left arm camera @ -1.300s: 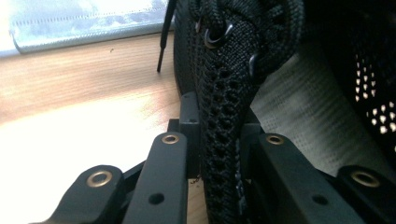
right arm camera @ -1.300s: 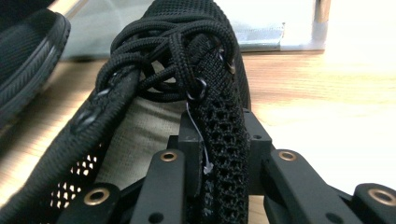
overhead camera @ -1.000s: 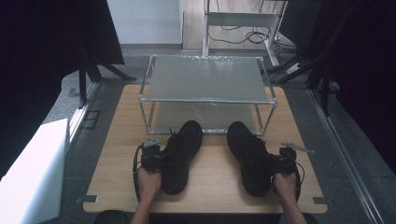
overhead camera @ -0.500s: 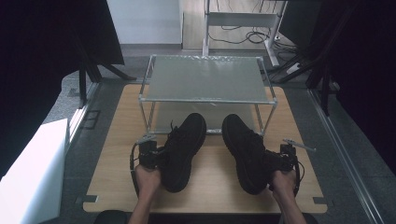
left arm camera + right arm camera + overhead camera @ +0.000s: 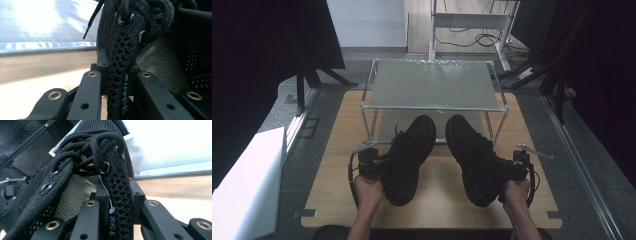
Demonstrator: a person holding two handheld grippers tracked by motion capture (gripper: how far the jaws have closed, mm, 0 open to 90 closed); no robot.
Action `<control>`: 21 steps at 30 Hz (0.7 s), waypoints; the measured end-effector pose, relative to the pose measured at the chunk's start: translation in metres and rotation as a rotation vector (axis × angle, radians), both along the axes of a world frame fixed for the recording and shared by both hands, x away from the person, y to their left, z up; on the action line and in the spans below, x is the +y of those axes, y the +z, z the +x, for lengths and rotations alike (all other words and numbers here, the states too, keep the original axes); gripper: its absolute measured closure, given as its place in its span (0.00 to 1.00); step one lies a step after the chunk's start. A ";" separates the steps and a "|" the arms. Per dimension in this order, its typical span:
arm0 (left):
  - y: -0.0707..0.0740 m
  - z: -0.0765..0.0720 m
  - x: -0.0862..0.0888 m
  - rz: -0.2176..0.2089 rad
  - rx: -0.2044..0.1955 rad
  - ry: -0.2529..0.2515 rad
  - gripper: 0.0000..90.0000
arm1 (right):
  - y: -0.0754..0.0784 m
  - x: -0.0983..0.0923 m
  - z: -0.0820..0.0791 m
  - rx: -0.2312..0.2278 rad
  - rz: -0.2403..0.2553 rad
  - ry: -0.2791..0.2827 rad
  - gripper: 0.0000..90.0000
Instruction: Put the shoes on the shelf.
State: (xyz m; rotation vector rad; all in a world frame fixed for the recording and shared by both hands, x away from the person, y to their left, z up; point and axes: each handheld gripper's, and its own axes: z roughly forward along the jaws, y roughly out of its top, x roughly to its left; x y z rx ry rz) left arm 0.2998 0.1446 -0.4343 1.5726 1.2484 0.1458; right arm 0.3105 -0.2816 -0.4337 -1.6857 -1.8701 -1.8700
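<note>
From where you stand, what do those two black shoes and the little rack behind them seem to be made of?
The left shoe and right shoe look like black knitted fabric, matt: open mesh holes show, with woven laces through metal eyelets and a ribbed grey lining. The rack seems thin silvery metal tubing with a pale, slightly glossy shelf, perhaps frosted plastic or glass. The table looks like light wood, grain visible.

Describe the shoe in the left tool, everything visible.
The left shoe is a black knit sneaker with a mesh upper, black laces through metal eyelets, a greyish lining and a black sole. In the high view its toe points toward the metal shelf rack, heel toward the person. The left tool is shut on its collar wall, one jaw outside, one inside the opening. One lace end dangles free. It lies beside the right shoe, apart from it. Whether its sole touches the wooden tabletop is unclear.
</note>
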 end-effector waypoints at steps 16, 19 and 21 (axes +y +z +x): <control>0.025 -0.002 0.001 -0.076 -0.036 0.033 0.89 | 0.026 0.008 0.006 0.000 0.091 0.011 0.84; 0.032 0.001 -0.002 -0.087 -0.041 0.032 0.89 | 0.034 0.010 0.009 -0.004 0.116 0.013 0.84; 0.036 0.003 -0.003 -0.094 -0.047 0.035 0.89 | 0.037 0.011 0.010 -0.009 0.119 0.013 0.84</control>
